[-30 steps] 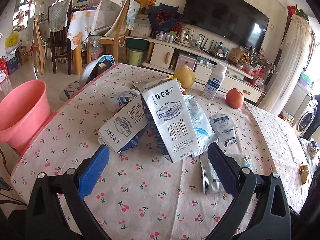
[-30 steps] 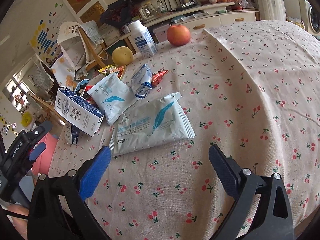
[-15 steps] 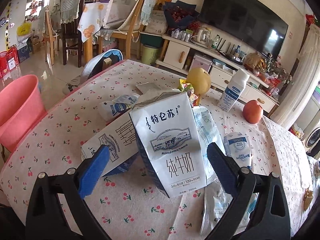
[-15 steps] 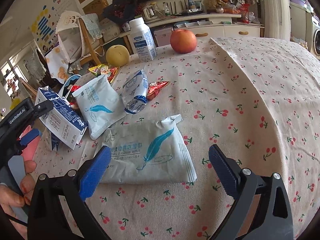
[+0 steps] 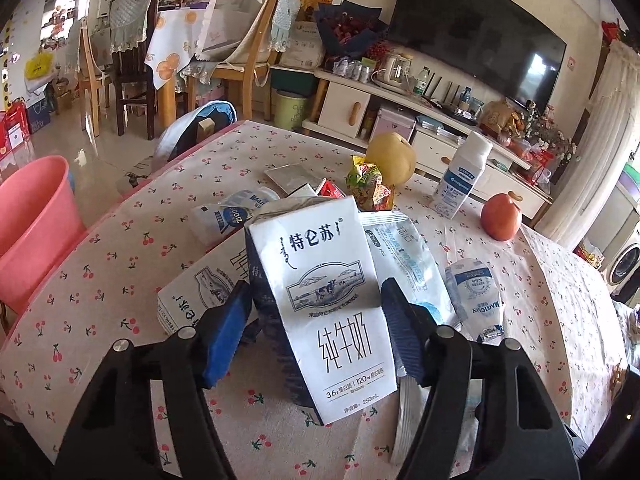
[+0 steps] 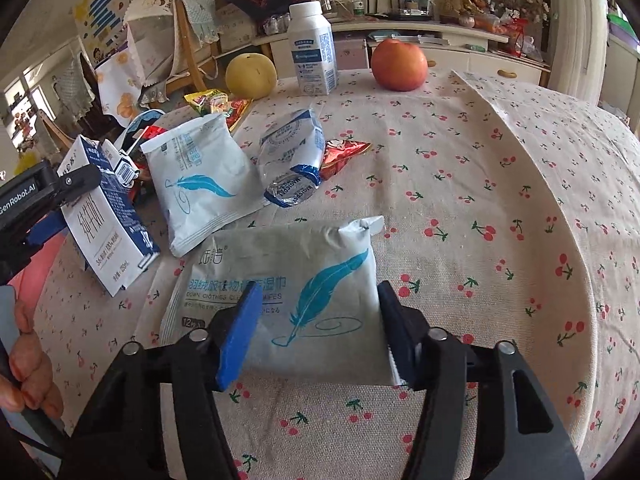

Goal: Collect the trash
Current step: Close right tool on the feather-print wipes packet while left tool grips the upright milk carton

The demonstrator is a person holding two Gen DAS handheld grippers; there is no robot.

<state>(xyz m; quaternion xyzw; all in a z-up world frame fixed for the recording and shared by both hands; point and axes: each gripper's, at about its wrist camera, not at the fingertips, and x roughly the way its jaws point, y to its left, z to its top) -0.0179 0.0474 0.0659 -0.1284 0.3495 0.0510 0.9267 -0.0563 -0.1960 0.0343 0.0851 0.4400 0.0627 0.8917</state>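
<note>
On the upright milk carton (image 5: 320,300), "特仑苏", "纯牛奶", "3.6", "120" and "250mL" are read. On the wipes pack (image 6: 296,292), "DOWN CLOTHES" and "WIPES" are printed beside a blue feather, with "12" at its lower corner. "MAGICPAN" is read on the crumpled pouch (image 5: 476,300), and "GenRobot.AI" on the left gripper (image 6: 44,216).
</note>
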